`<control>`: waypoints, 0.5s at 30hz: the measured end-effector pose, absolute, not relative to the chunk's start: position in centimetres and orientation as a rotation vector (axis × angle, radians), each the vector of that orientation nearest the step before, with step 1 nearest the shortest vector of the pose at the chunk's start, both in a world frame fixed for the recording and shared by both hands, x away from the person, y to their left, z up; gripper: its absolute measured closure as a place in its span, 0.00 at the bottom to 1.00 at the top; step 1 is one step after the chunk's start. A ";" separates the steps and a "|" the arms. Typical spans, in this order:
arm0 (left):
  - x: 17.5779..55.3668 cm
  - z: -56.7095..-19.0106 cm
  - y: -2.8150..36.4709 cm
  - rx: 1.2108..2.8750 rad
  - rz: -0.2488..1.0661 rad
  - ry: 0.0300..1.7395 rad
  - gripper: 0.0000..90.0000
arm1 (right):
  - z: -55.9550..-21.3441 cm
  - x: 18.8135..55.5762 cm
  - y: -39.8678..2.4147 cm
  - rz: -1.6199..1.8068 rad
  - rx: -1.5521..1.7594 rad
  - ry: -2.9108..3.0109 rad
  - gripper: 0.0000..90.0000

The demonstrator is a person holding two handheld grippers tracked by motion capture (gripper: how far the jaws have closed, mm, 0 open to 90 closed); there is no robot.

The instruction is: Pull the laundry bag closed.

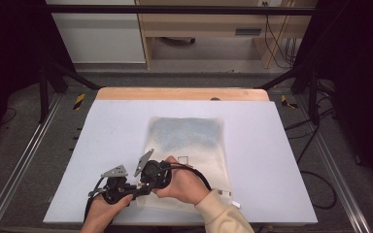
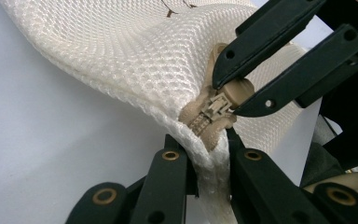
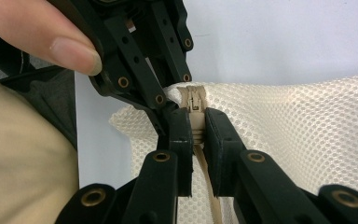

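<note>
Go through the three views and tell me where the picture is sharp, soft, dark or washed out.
High view: table evenly lit, surroundings nearly black, mesh bag pale and low in contrast. Left gripper view: mesh weave and zipper pull sharp, the left gripper near the lens softer, bare table washed out. Right gripper view: zipper between the right gripper crisp, thumb at top left blurred.

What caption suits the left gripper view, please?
Left gripper pinches mesh bag corner; right gripper grips zipper pull.

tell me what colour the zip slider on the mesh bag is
Tan, the zip slider shows best in the left gripper view.
</note>
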State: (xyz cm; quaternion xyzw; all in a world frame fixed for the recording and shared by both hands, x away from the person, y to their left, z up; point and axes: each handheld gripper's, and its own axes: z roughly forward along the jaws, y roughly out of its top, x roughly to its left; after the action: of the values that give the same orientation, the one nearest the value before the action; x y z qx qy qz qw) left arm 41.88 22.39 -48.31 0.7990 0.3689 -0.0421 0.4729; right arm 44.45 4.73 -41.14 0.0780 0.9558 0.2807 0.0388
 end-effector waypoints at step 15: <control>41.7 -47.9 22.3 1.947 -0.096 0.902 0.95 | -40.8 44.1 3.8 0.816 0.252 2.931 0.91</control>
State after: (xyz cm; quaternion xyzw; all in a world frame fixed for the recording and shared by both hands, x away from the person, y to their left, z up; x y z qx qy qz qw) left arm 41.73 22.35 -47.93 0.7969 0.3690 -0.0391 0.4766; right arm 44.14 3.83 -40.83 0.0824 0.9591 0.2671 0.0444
